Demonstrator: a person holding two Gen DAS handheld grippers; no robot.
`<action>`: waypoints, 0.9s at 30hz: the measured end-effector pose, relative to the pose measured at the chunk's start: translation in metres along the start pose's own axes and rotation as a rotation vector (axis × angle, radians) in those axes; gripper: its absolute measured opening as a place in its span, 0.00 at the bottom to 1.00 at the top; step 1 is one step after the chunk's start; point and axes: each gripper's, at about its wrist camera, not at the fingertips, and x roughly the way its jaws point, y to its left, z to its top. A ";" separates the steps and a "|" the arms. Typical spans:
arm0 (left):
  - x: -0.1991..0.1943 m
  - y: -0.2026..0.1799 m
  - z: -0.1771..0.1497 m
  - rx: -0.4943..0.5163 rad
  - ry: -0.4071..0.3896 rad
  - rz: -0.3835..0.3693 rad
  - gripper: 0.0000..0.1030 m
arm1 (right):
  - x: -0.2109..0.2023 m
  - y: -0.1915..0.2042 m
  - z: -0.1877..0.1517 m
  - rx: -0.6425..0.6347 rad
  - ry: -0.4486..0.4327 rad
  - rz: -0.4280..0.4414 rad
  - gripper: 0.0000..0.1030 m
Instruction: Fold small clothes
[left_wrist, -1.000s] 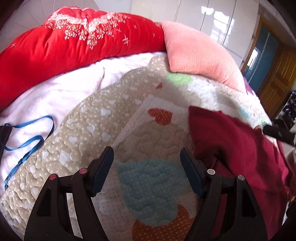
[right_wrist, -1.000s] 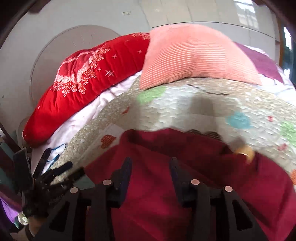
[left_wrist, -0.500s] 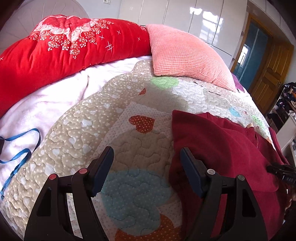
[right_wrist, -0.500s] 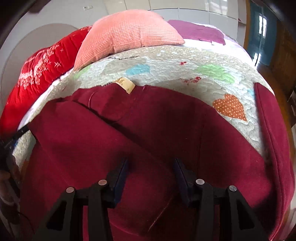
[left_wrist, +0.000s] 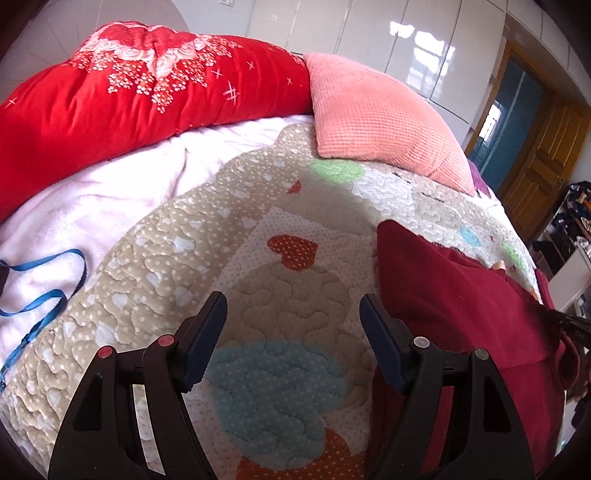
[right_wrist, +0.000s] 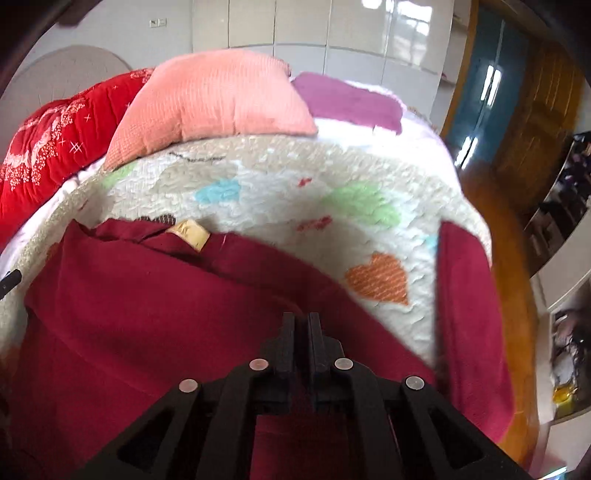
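A dark red garment (right_wrist: 147, 314) lies spread on the patterned quilt (right_wrist: 295, 192), with a tan neck label (right_wrist: 190, 232) near its top and a sleeve (right_wrist: 469, 314) hanging off the right side. My right gripper (right_wrist: 303, 321) is shut on a fold of the garment near its middle. In the left wrist view the garment (left_wrist: 461, 295) lies to the right. My left gripper (left_wrist: 293, 325) is open and empty over the quilt (left_wrist: 166, 258), its right finger (left_wrist: 380, 343) at the garment's left edge.
A red floral duvet (left_wrist: 129, 92) and a pink pillow (left_wrist: 380, 118) lie at the head of the bed. A blue strap (left_wrist: 40, 299) lies on the pale pink blanket (left_wrist: 110, 192). A purple cloth (right_wrist: 351, 99) lies behind the pillow. A wooden door (left_wrist: 546, 162) and the floor are to the right.
My right gripper has closed on the red garment; half a second ago its jaws were open over it. My left gripper stays open and has shifted a little left of the garment.
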 end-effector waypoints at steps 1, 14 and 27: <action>0.000 -0.001 -0.001 0.006 0.003 -0.006 0.73 | -0.004 0.003 -0.001 0.010 -0.017 -0.013 0.08; 0.015 -0.032 -0.015 0.131 0.073 -0.020 0.73 | 0.018 0.155 0.064 -0.055 -0.067 0.513 0.40; 0.017 -0.002 -0.011 0.026 0.108 0.046 0.73 | 0.070 0.269 0.087 -0.258 -0.024 0.597 0.03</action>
